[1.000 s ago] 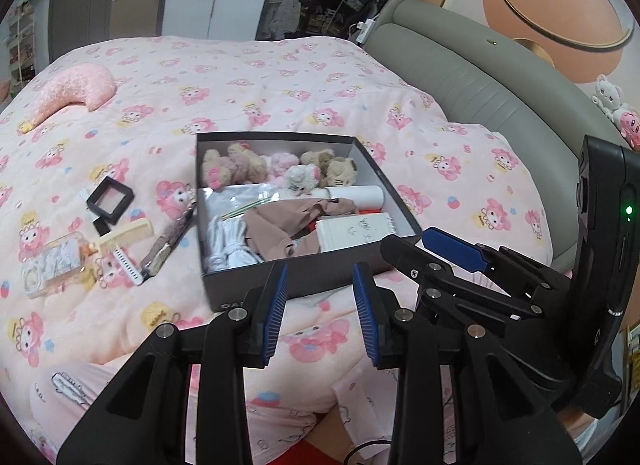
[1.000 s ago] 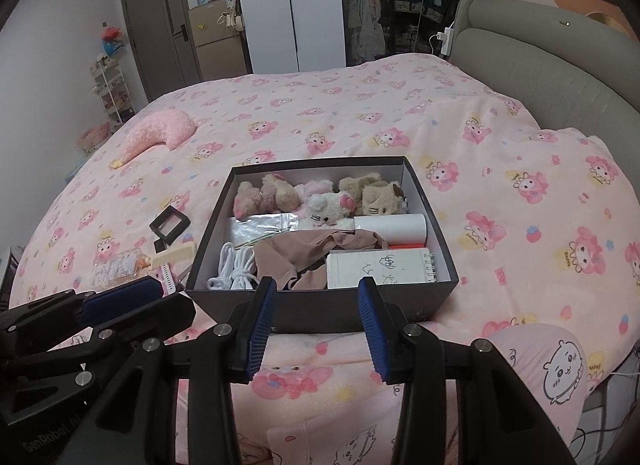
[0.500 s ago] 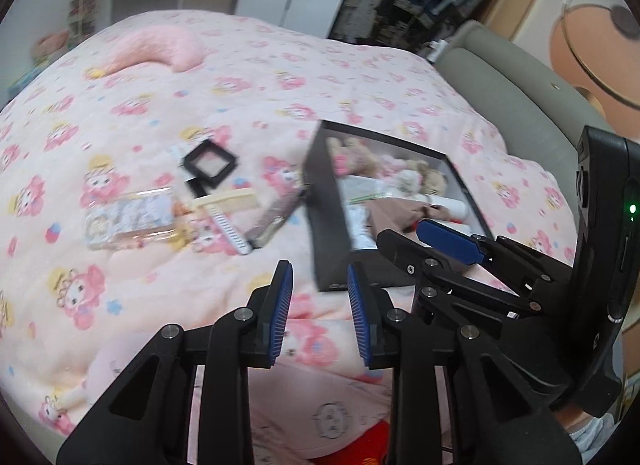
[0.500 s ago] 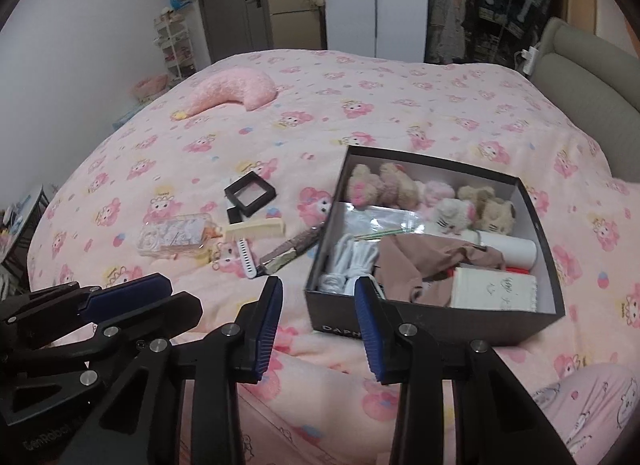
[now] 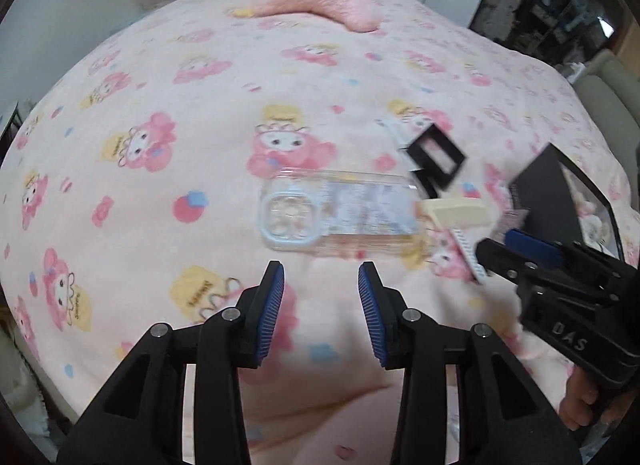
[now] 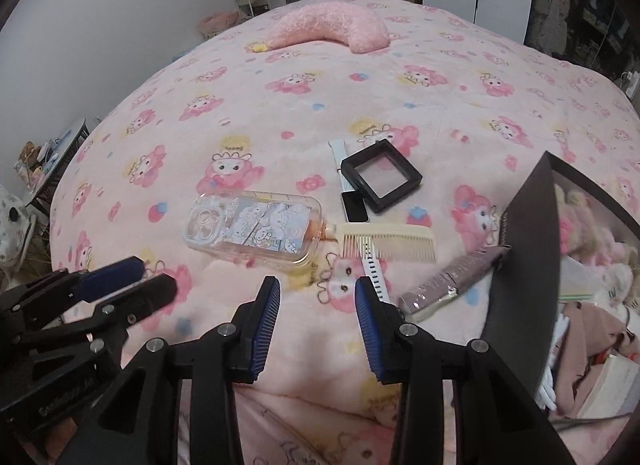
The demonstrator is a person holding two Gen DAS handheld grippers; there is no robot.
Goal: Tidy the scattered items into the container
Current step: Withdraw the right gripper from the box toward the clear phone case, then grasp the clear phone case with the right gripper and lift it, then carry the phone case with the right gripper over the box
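My left gripper is opening, empty, below the phone case at centre; my right gripper stands spread, empty, below the comb.

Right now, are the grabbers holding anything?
No. The left gripper is empty, its jaws opening above the phone case. The right gripper holds nothing either.
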